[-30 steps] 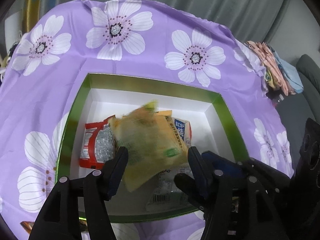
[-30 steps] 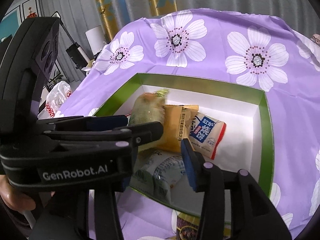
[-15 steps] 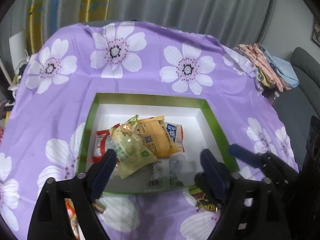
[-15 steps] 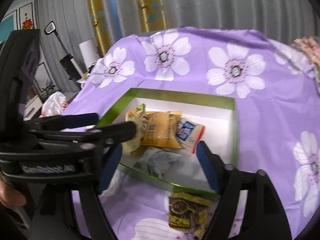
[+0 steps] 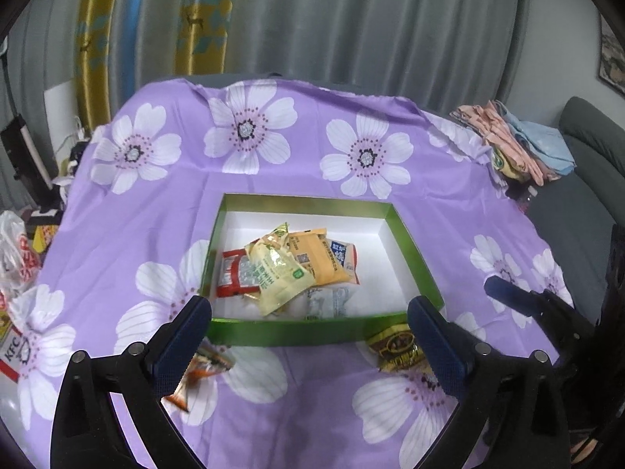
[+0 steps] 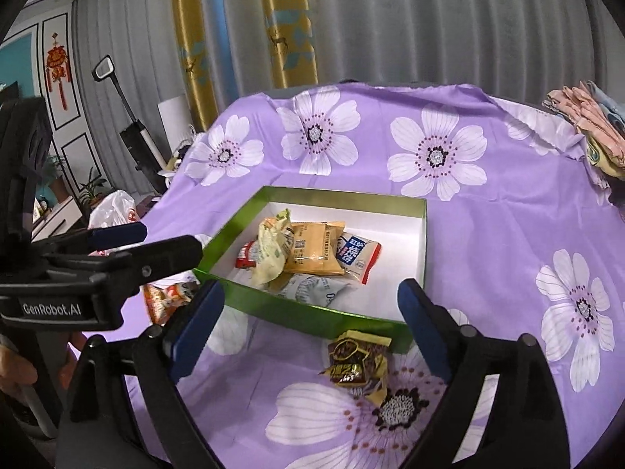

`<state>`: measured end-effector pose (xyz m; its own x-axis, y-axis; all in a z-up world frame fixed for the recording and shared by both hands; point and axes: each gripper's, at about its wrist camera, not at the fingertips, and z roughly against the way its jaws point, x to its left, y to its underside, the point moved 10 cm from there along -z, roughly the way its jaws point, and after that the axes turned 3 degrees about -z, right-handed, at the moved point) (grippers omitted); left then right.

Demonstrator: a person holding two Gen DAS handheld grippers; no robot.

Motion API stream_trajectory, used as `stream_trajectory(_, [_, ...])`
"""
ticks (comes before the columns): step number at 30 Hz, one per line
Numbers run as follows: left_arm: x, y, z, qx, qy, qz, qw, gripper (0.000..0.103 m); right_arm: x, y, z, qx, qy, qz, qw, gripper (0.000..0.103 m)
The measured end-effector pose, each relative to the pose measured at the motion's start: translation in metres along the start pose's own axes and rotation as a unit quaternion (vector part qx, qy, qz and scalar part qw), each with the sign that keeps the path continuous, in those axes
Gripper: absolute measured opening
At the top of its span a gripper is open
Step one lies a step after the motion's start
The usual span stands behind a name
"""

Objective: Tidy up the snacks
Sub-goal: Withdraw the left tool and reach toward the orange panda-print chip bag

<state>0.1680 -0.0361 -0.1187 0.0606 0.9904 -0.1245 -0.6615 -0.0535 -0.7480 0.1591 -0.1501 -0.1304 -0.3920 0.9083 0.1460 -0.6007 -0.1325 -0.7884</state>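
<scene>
Inside green box (image 5: 304, 330): five snack packets (image 5: 281, 269) piled (both tools spread, empty).

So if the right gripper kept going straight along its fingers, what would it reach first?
Probably the dark brown snack packet lying on the purple cloth just before the green box; the right gripper is open and empty. Depth is uncertain.

A box (image 5: 312, 330) sits mid-worktop (image 5: 273, 179) with several packets (image 5: 289, 265) piled in its left half. Before its near wall lie two packets, one left (image 5: 203, 367), one right (image 5: 394, 348). Folded cloths (image 5: 519, 144) lie far right.
</scene>
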Motion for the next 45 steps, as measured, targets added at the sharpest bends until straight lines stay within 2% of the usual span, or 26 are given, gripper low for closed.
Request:
stream_trajectory(5, [-0.002, 0.009, 0.02, -0.008, -0.015, -0.01, 0.9998, 0.1, 0.005, 0.008, 0.013, -0.002, -0.002, 0.001, 1.0, 0.092])
stream_trajectory(13, [-0.003, 0.024, 0.04, -0.004, -0.018, -0.007, 0.9998, 0.1, 0.006, 0.021, 0.025, 0.008, -0.005, -0.011, 1.0, 0.092])
stream_trajectory(23, [-0.001, 0.033, 0.056, -0.006, 0.007, 0.003, 0.9999, 0.1, 0.015, 0.027, 0.038, 0.006, -0.009, -0.008, 1.0, 0.092])
stream_trajectory(29, [0.035, 0.042, 0.069, -0.008, 0.0, 0.038, 0.9992, 0.1, 0.014, 0.037, 0.037, 0.016, -0.009, -0.016, 1.0, 0.092])
stream_trajectory(35, [0.083, 0.054, 0.073, 0.0, -0.023, 0.1, 0.9947, 0.1, 0.016, 0.045, 0.033, 0.024, -0.012, -0.02, 0.999, 0.092])
stream_trajectory(45, [0.109, 0.076, 0.054, 0.029, -0.03, 0.143, 0.9888, 0.1, 0.015, 0.062, 0.014, 0.049, -0.023, -0.024, 0.998, 0.092])
